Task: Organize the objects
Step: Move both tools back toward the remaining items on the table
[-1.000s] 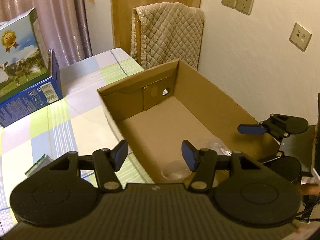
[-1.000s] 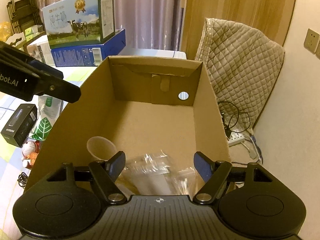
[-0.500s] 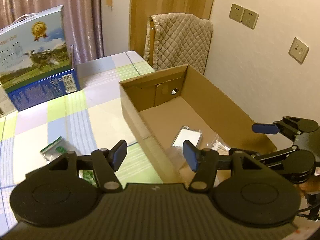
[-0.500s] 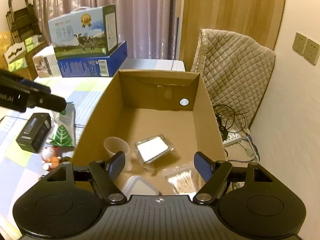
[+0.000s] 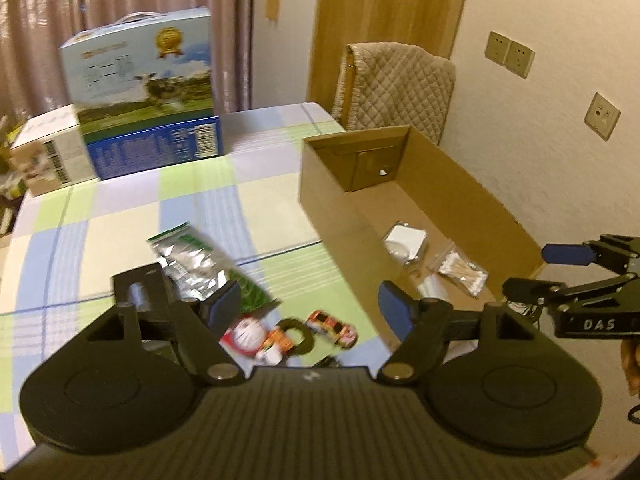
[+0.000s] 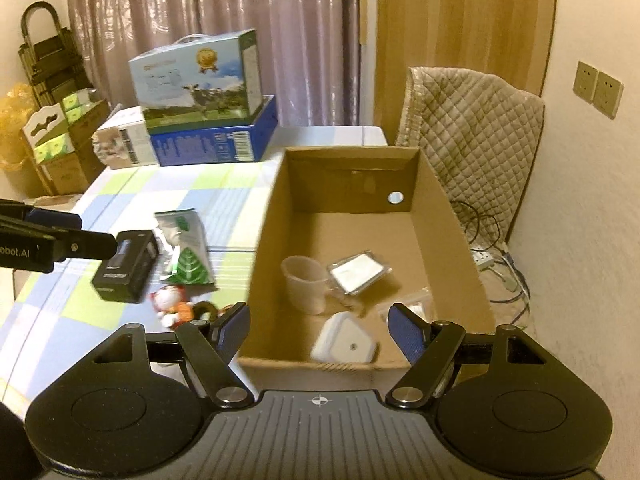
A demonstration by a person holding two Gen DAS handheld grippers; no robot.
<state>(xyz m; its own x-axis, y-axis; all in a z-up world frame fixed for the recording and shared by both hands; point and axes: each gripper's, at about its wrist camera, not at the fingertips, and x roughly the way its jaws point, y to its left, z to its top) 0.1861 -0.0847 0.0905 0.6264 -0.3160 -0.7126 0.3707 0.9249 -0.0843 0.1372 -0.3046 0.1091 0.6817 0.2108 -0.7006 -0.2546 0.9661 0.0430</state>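
An open cardboard box (image 5: 332,216) stands at the table's right side. In it lie a plastic cup (image 6: 304,282), a clear case with a white pad (image 6: 358,272), a white square container (image 6: 346,344) and a bag of cotton swabs (image 5: 460,270). Left of the box lie a silver-green pouch (image 5: 192,256), a black box (image 6: 124,266), a cat figurine (image 5: 244,336), a black ring (image 5: 298,334) and a toy car (image 5: 332,326). My left gripper (image 5: 310,306) hovers over the small toys, its jaws opening with nothing between them. My right gripper (image 6: 320,326) is open and empty above the box's near wall.
A milk carton (image 5: 148,80) on a blue box (image 5: 160,148) and a white carton (image 5: 48,148) stand at the table's back. A chair with a quilted cover (image 6: 472,128) is behind the box. A wall (image 6: 580,240) runs along the right, with a power strip (image 6: 486,258) on the floor.
Both grippers have drawn back and risen away from the box. The left one has swung left over the toys on the table, and its jaws stand wider.
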